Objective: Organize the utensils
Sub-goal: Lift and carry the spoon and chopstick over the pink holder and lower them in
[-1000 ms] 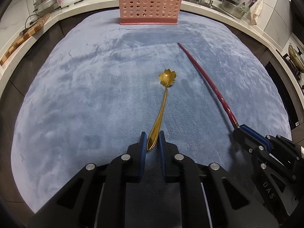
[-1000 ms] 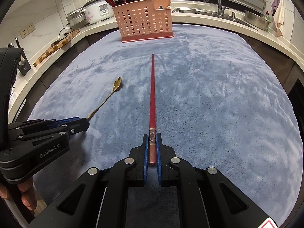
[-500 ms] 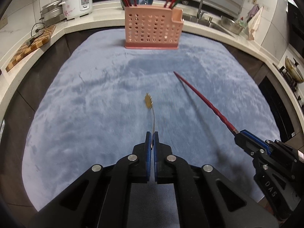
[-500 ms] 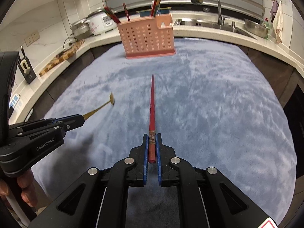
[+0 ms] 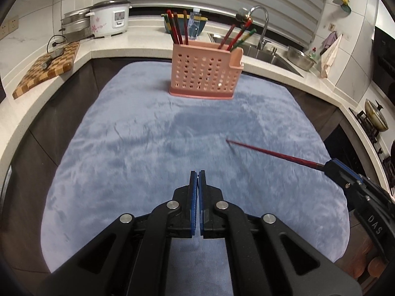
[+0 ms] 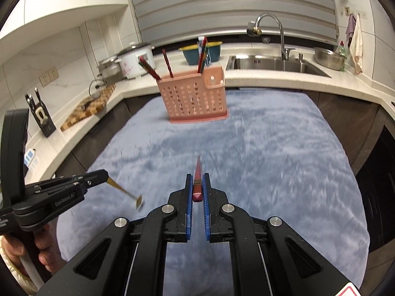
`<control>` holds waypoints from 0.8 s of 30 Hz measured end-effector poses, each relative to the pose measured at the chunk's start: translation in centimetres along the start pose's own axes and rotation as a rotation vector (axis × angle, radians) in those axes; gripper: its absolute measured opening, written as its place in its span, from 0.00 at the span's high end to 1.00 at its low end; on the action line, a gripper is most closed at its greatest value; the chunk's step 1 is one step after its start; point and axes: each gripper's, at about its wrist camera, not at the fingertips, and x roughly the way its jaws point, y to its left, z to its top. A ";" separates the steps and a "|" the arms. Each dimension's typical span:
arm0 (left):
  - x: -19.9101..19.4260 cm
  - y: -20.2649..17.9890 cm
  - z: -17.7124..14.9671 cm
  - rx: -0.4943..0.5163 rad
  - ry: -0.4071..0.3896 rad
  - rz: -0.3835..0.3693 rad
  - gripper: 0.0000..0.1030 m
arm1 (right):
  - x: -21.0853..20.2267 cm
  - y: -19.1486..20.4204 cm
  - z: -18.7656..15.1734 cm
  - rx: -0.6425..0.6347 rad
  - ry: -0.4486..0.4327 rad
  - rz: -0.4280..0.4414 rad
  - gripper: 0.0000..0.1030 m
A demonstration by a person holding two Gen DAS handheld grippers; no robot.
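Observation:
My left gripper (image 5: 198,172) is shut; its own view shows nothing past the fingertips. In the right wrist view the left gripper (image 6: 103,174) pinches the handle of a gold spoon (image 6: 123,191), which slants down to the right above the mat. My right gripper (image 6: 197,176) is shut on the thick end of a red chopstick (image 6: 198,166) that points forward. From the left wrist view the right gripper (image 5: 329,166) holds that chopstick (image 5: 271,153) in the air, aimed left. A pink perforated holder (image 5: 205,74) with several chopsticks in it stands at the mat's far edge.
A blue-grey fleece mat (image 5: 135,160) covers the worktop. Behind it run a counter with a rice cooker (image 5: 108,19), a checkered cutting board (image 5: 49,69), a sink and faucet (image 6: 276,37), a steel bowl (image 6: 329,58) and a knife block (image 6: 40,113).
Both grippers rose off the mat with their loads. The left jaws closed on the spoon handle, and the spoon now hangs out of the left wrist view. The holder looks farther below.

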 end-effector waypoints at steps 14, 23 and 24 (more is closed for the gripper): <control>-1.2 0.0 3.7 -0.006 -0.045 -0.018 0.99 | -1.4 -0.5 4.4 0.040 -0.074 0.050 0.93; -1.7 1.0 6.6 -0.038 -0.075 -0.060 0.99 | -1.6 -1.4 7.2 0.084 -0.113 0.077 0.93; -1.8 1.2 7.0 -0.042 -0.080 -0.067 0.99 | -1.7 -1.5 7.4 0.087 -0.117 0.081 0.93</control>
